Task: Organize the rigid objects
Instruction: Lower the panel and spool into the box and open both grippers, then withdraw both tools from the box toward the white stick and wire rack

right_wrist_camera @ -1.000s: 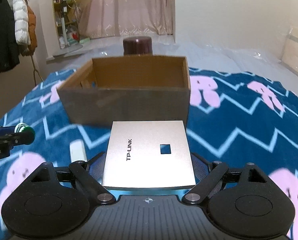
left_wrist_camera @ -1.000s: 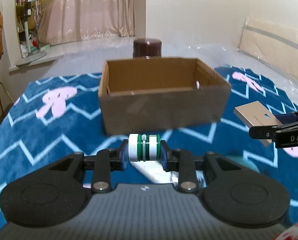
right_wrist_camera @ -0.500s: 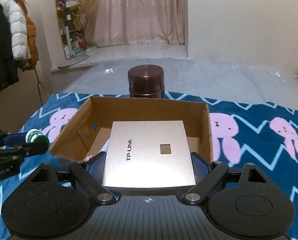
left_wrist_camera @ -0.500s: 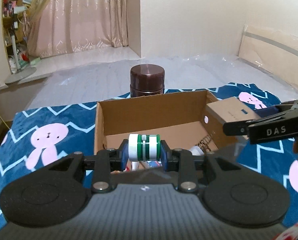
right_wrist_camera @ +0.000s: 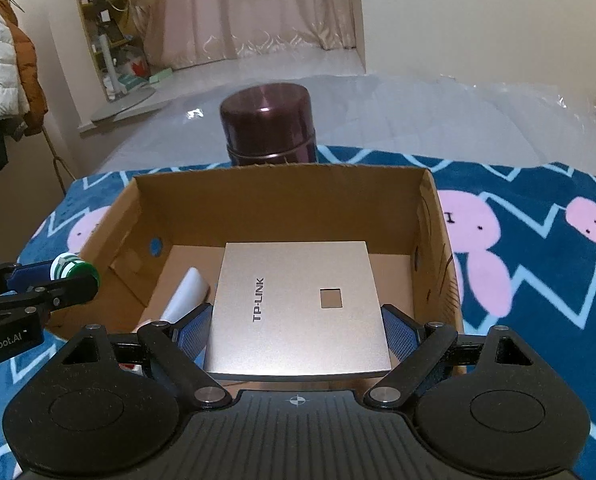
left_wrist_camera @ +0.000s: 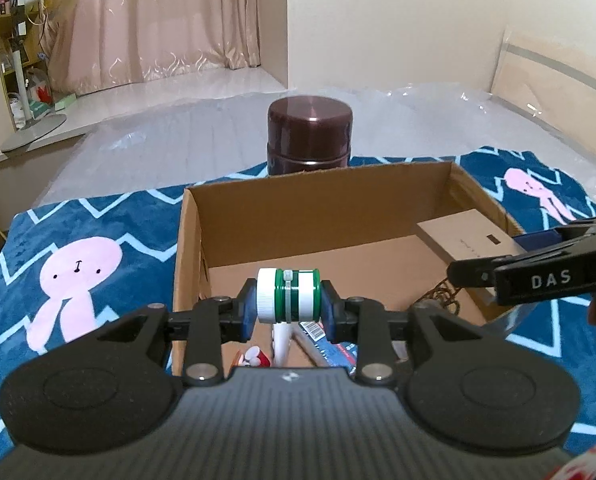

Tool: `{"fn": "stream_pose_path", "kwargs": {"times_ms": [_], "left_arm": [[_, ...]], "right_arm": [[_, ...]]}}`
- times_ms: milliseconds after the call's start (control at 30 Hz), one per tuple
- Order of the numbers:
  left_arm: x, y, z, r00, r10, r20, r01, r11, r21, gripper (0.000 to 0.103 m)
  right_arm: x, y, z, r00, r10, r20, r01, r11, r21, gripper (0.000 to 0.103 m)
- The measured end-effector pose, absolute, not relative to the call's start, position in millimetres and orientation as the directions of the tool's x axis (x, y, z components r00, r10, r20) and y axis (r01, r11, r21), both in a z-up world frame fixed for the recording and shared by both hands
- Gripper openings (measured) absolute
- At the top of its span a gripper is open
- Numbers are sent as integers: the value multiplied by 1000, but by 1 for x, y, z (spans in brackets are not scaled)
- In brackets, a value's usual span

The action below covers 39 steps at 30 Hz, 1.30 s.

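Observation:
An open cardboard box (left_wrist_camera: 378,176) (right_wrist_camera: 281,200) stands on a blue blanket. My left gripper (left_wrist_camera: 289,298) is shut on a small green-and-white bottle (left_wrist_camera: 289,295) and holds it over the box's near left part. The bottle (right_wrist_camera: 73,270) also shows at the left of the right wrist view. My right gripper (right_wrist_camera: 298,328) is shut on a flat silvery TP-LINK box (right_wrist_camera: 298,304) and holds it inside the cardboard box, over its right part. The TP-LINK box (left_wrist_camera: 466,236) also shows in the left wrist view.
A dark brown jar (left_wrist_camera: 310,136) (right_wrist_camera: 269,124) stands just behind the box. Inside the box lie a white tube (right_wrist_camera: 185,296), a red-and-white item (left_wrist_camera: 253,358) and a metal spring (left_wrist_camera: 442,296). The blanket (left_wrist_camera: 77,256) lies on plastic-covered bedding.
Both grippers have risen and moved forward, from in front of the cardboard box to over and into it, each still holding its object.

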<state>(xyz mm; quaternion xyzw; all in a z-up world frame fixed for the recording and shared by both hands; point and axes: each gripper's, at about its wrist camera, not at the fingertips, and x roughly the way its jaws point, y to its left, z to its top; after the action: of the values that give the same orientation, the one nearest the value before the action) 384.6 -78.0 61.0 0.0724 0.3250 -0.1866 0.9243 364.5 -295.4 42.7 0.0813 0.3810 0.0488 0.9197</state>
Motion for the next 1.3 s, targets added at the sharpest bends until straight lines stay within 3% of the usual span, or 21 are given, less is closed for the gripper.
{"fn": "stream_pose_path", "kwargs": {"times_ms": [233,333,567,933,1300], "left_arm": [[399,-81,44,712,-301,-634,382,924,-10,28],[398,-79,44,732,-292,-616,360,933,-14,51],[366,-66,59,759,-294,-581,338,941,-35,51],[244,-46,76,797,-288,-531,302,951,-63,53],[131,-16,55,797,-227,-560,211,973,-94,68]], "right_arm": [[376,-306,30,722,171,-670,-23,974,225,85],[374,-314,32,739,157,-655,18,968,251,85],[333,-325,50,777,151,-611,29,961,274,85],[202,-309,54,779,149,-609,32,961,276,85],[91,-272,25,753,151,-641,9,971,239,85]]}}
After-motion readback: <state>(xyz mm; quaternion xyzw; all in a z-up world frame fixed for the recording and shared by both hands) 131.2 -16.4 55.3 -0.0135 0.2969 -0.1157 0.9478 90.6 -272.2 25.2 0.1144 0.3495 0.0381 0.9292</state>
